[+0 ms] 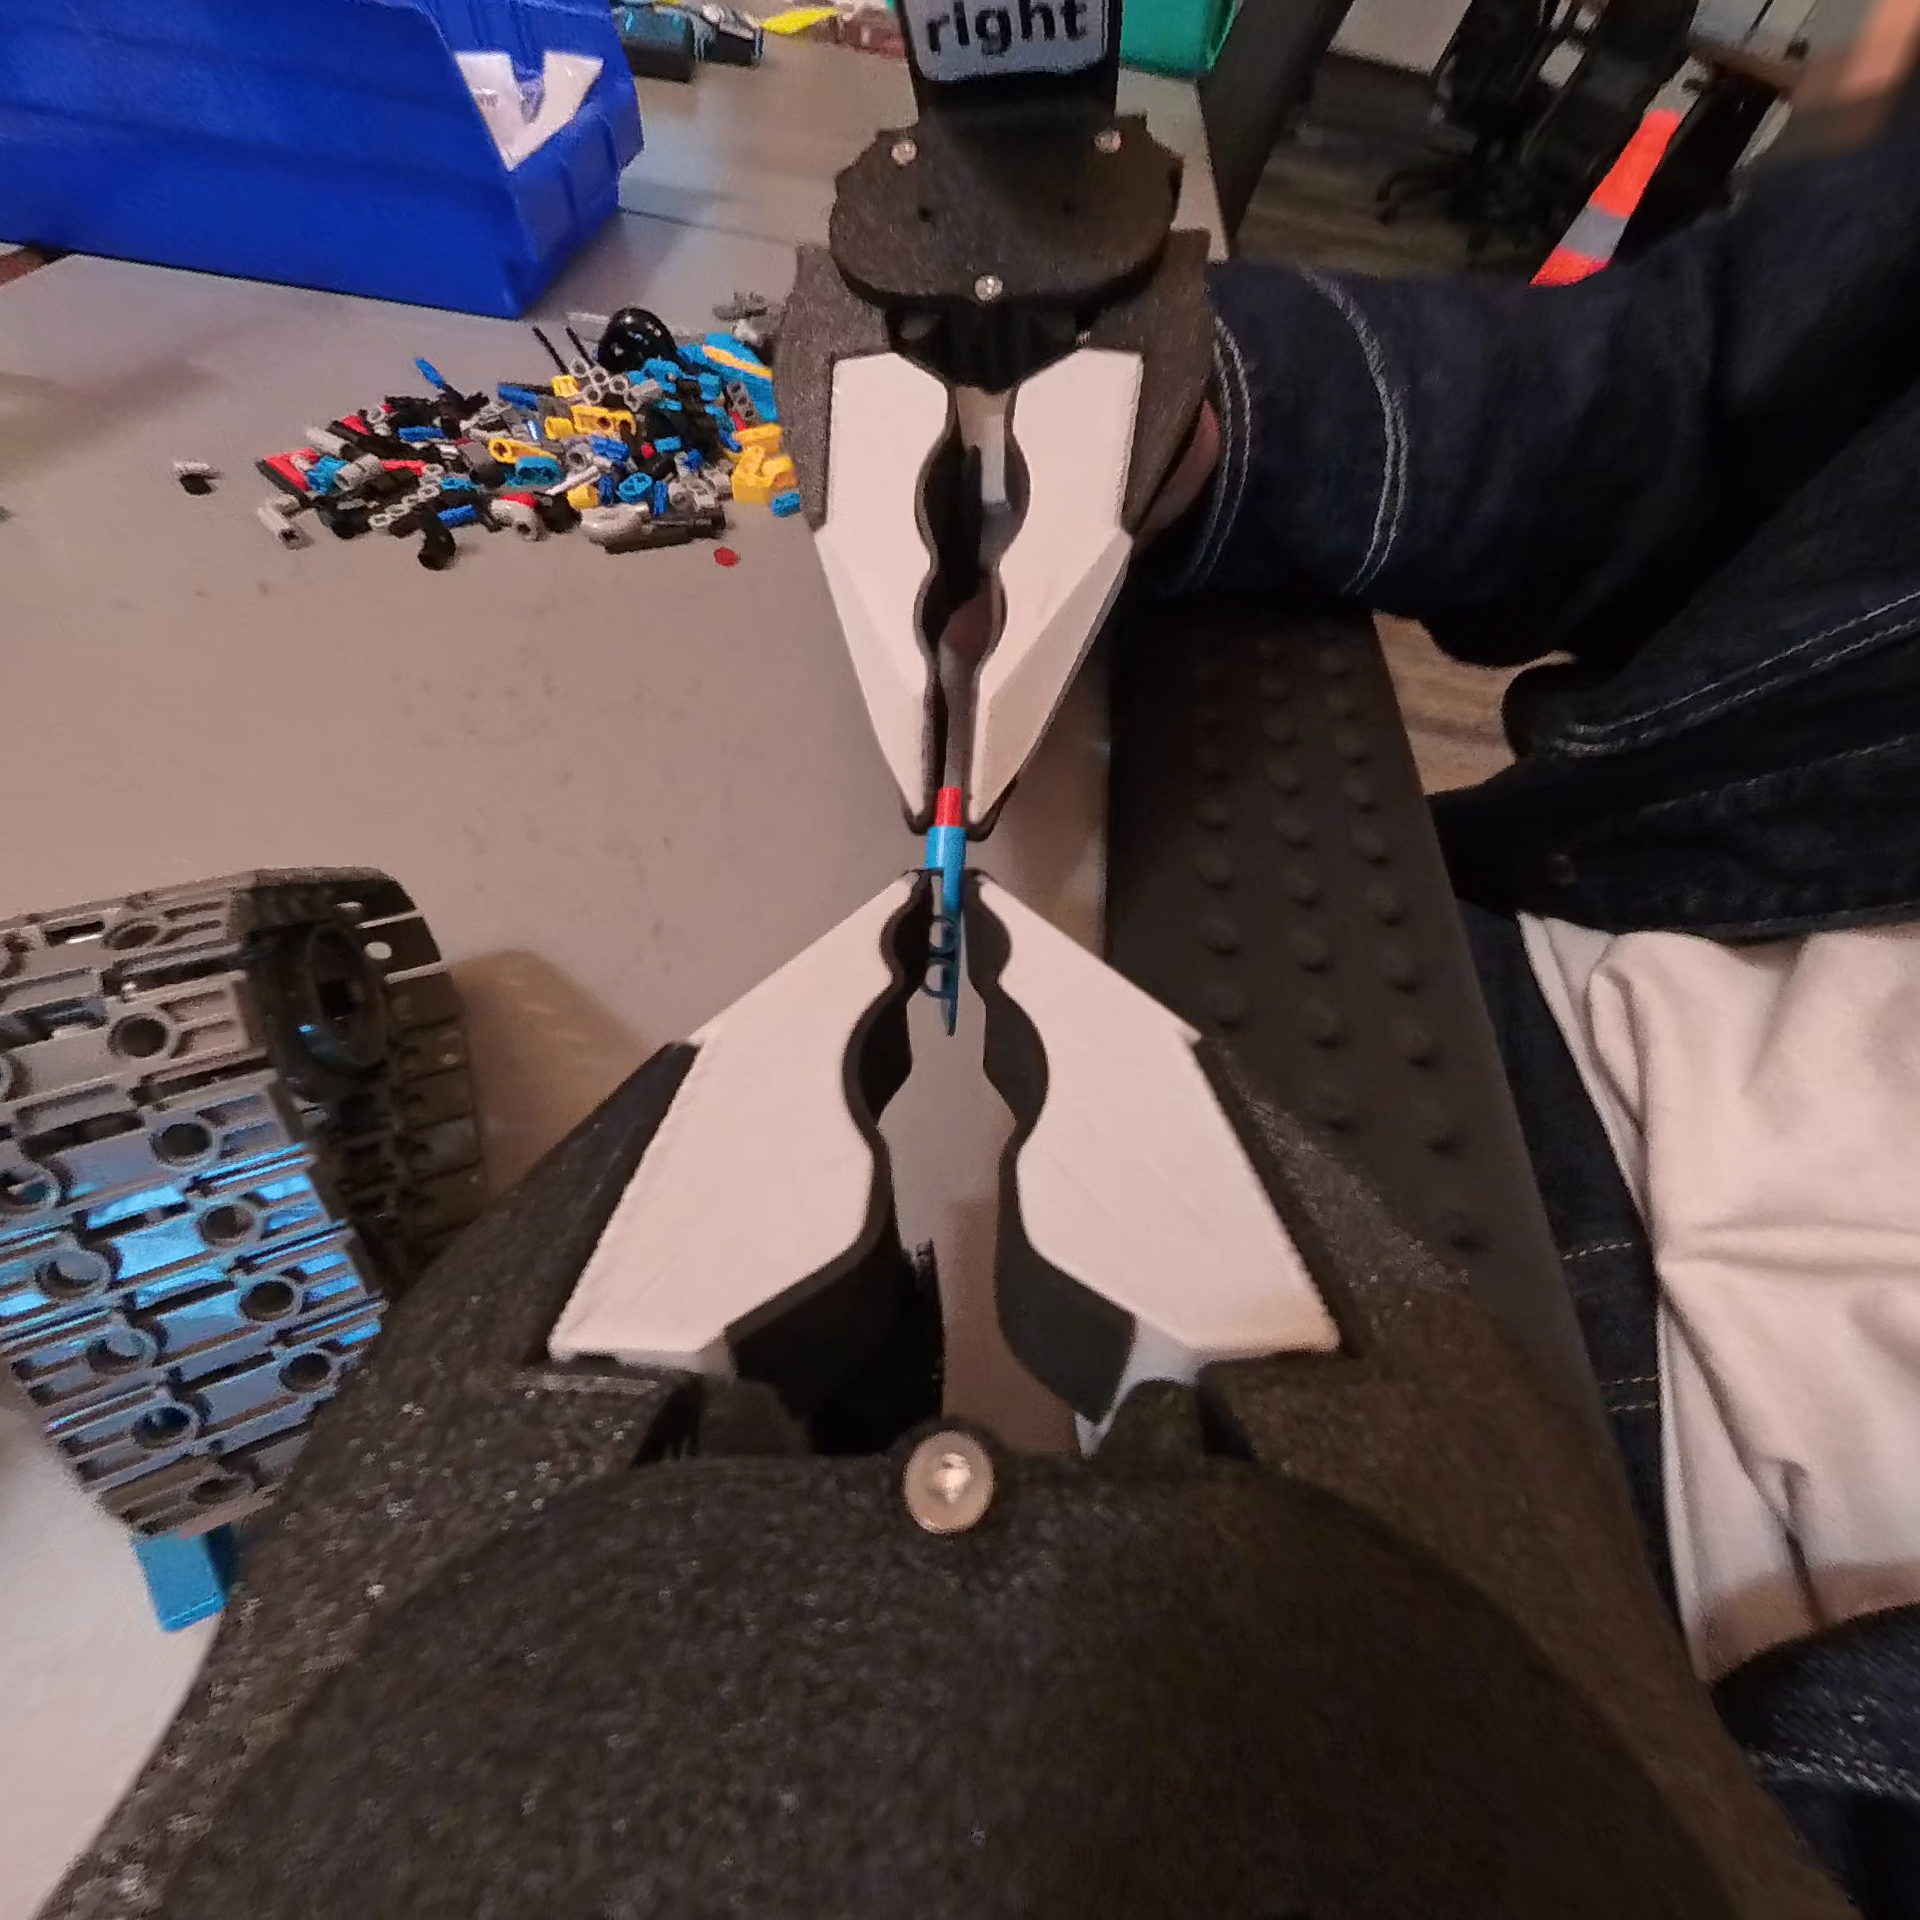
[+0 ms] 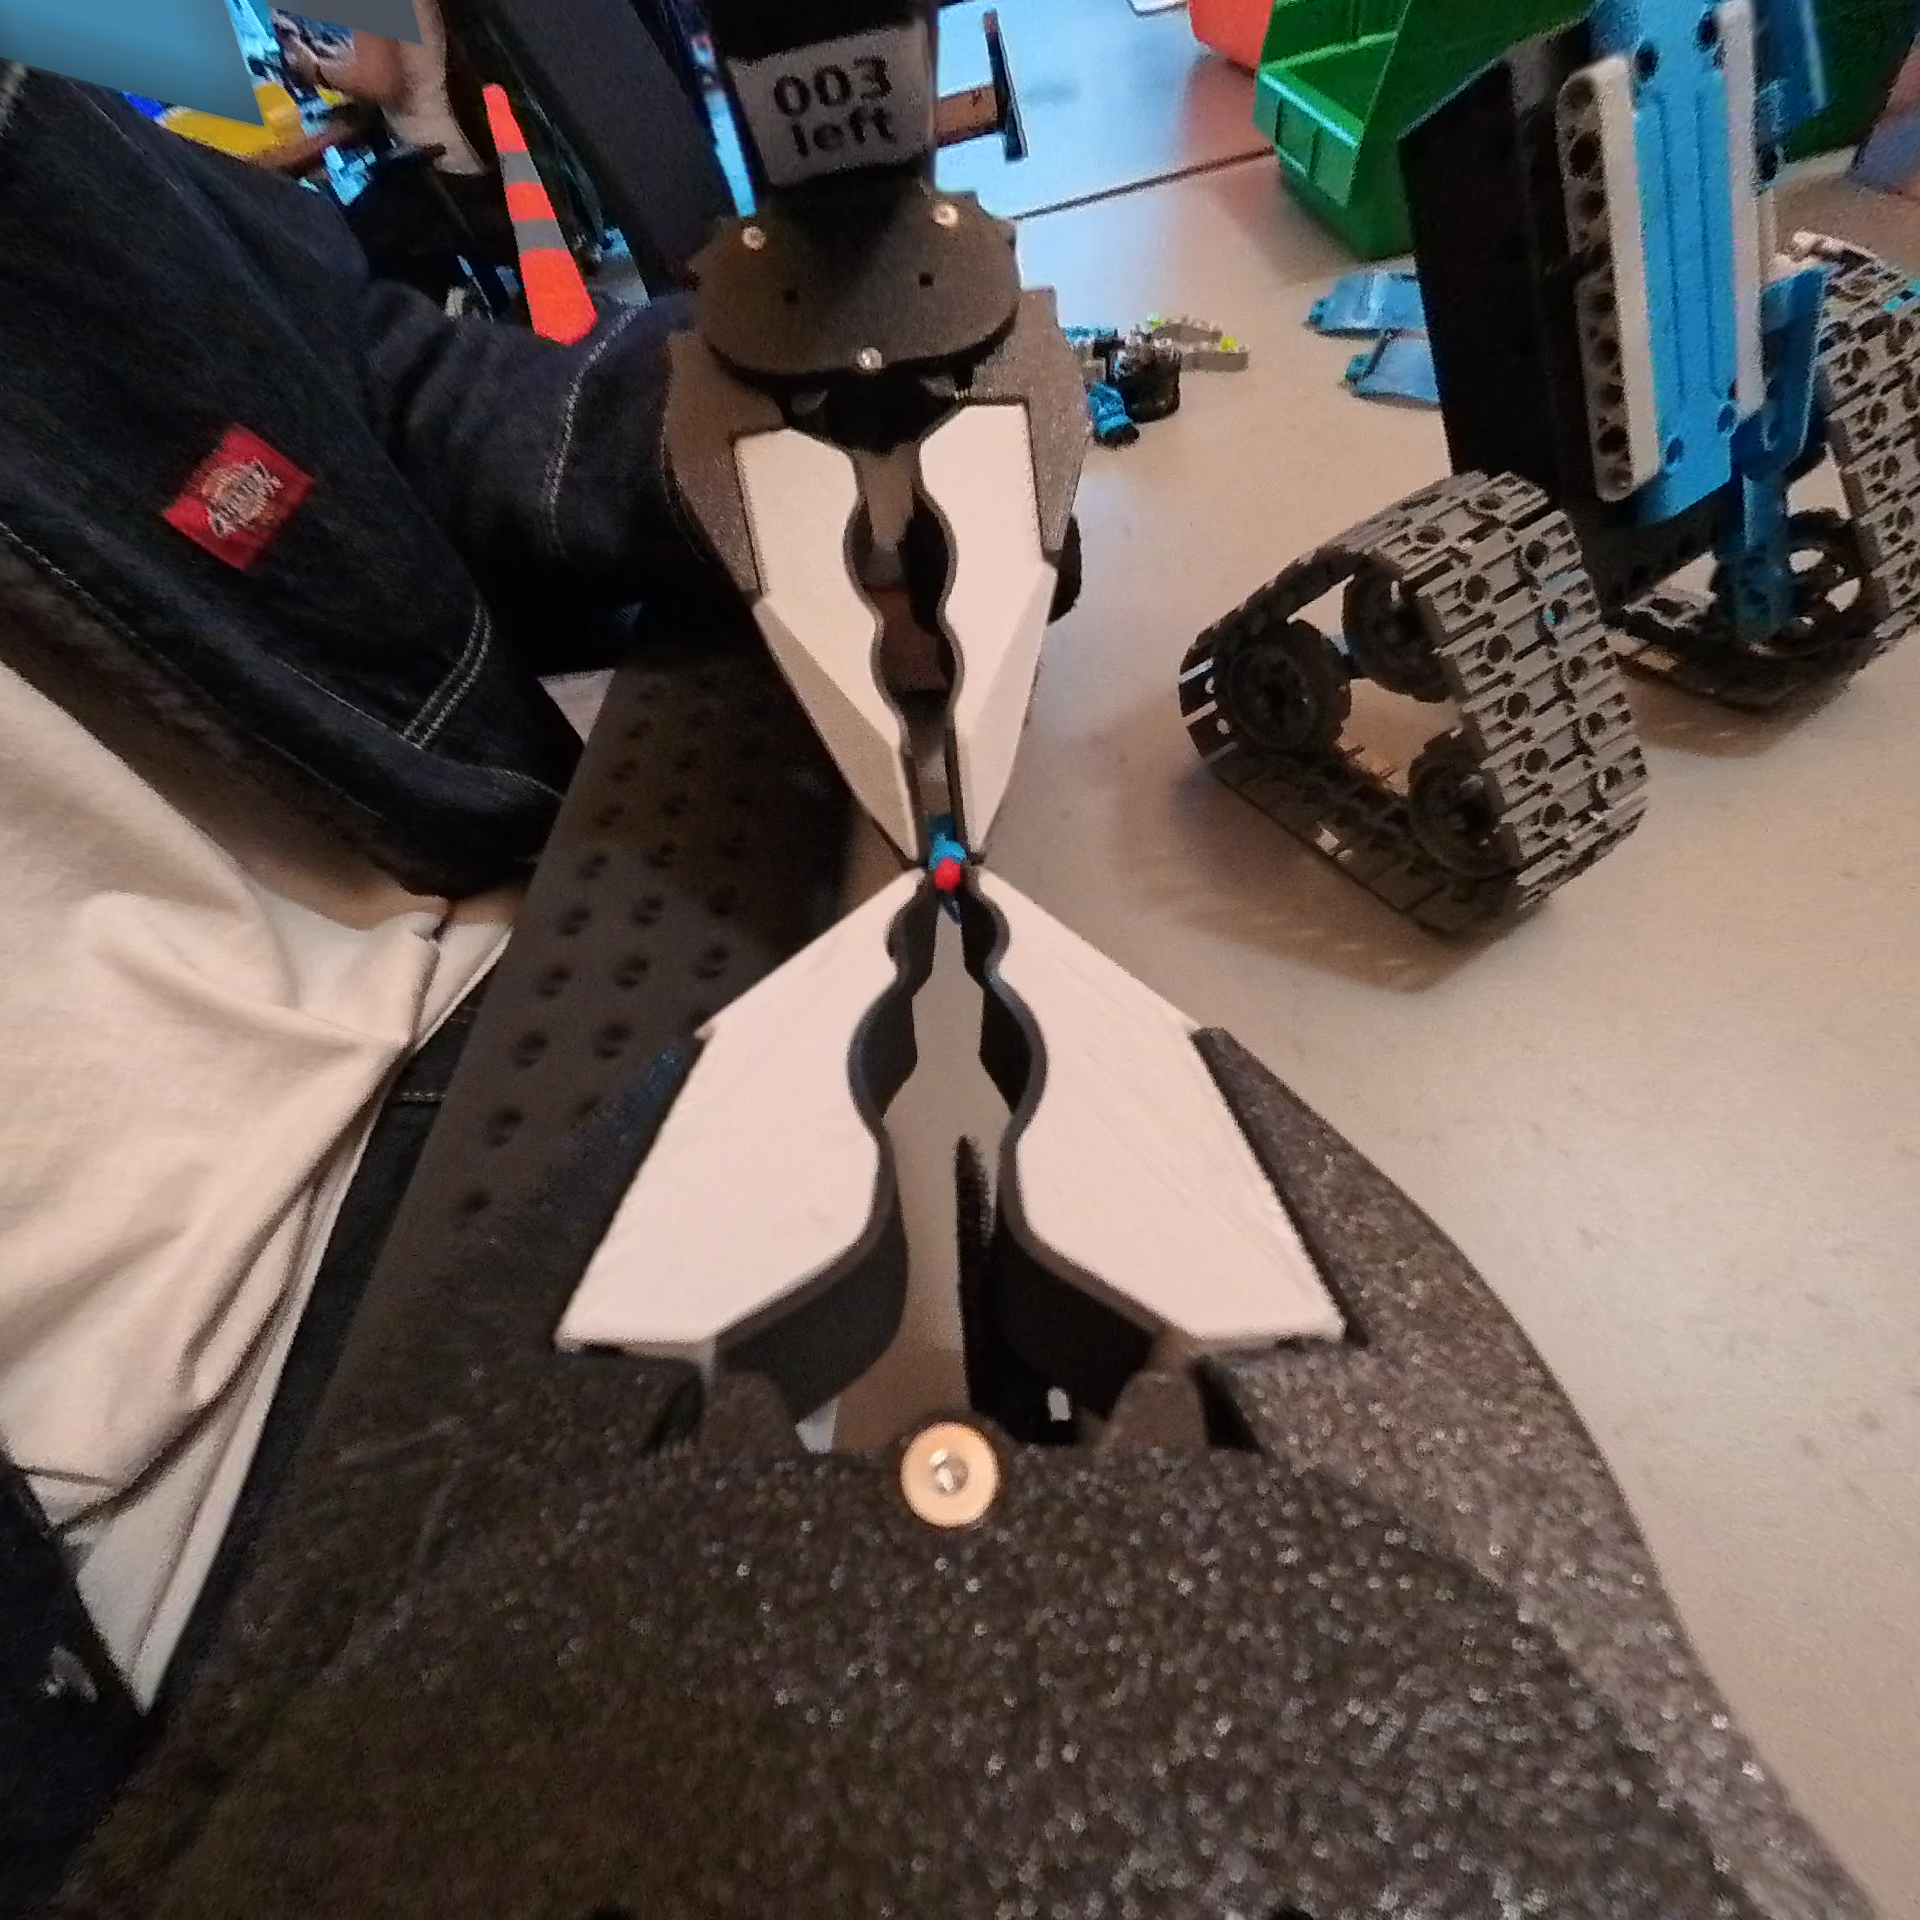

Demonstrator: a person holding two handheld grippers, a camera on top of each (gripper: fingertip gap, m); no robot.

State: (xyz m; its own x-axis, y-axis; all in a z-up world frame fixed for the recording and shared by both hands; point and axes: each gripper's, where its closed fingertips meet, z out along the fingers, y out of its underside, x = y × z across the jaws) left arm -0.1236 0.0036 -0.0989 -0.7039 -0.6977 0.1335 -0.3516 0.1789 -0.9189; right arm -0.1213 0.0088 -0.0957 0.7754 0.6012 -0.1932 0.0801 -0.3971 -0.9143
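Left wrist view: the left tongs (image 1: 943,883) reach forward, their white tips clamped on a thin blue beam (image 1: 945,971) that stands edge-on between them. Tip to tip with them come the right tongs (image 1: 948,821), pinched on a small red pin (image 1: 948,804) seated in a blue sleeve (image 1: 945,850) at the beam's far end. Below lies a pale grey tabletop (image 1: 468,748), faintly scuffed. A pile of small bricks (image 1: 540,457) in blue, yellow, black, grey and red lies well back on it, and a blue bin (image 1: 312,135) stands behind that. A grey tracked wheel unit (image 1: 197,1174) sits close at the left. A black studded plate (image 1: 1299,914) runs along the tabletop's right edge, beside a person's dark denim sleeve (image 1: 1455,447) and pale shirt. Brown floor and dark chair legs show beyond.

Right wrist view: the right tongs (image 2: 943,891) are closed on the red pin (image 2: 944,876), meeting the left tongs (image 2: 941,826), which grip the blue piece; little of it shows here. The studded plate (image 2: 644,935) lies at the left under the denim sleeve (image 2: 312,436). On the tabletop (image 2: 1455,1247) to the right stand a tracked unit (image 2: 1455,727) and a tall blue-and-white model (image 2: 1683,260), with a green bin (image 2: 1351,125) behind. An orange cone (image 2: 535,229) stands in the room past the sleeve.
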